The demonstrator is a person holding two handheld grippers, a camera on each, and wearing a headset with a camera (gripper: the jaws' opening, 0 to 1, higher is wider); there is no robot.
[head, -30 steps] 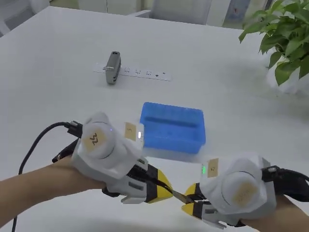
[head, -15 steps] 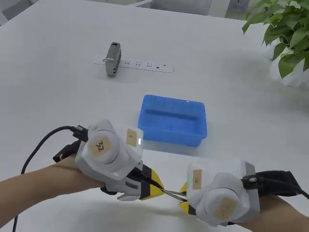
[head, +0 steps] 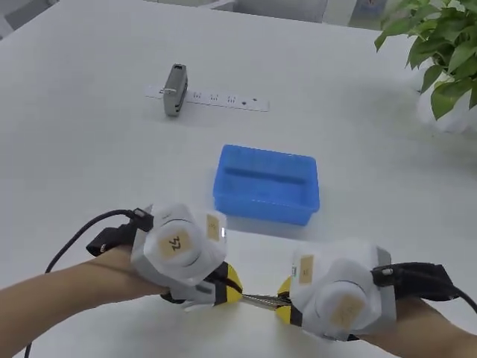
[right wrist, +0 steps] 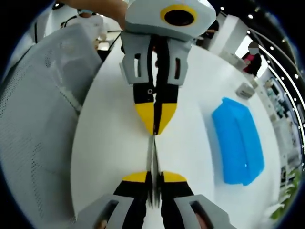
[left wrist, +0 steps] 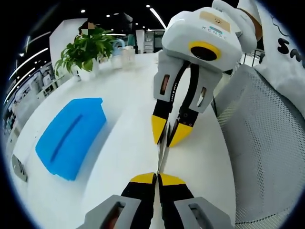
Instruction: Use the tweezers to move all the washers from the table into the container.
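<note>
Low in the frame's centre, we have the left gripper (head: 231,287) and right gripper (head: 285,302) each with jaws closed on one end of the tweezers (head: 259,300), below the container (head: 266,186); seemingly mid-handover, one must let go next.

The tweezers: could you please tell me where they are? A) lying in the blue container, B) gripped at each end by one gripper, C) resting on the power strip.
B: the tweezers bridge the left gripper and the right gripper, both pairs of fingers closed on them.
</note>
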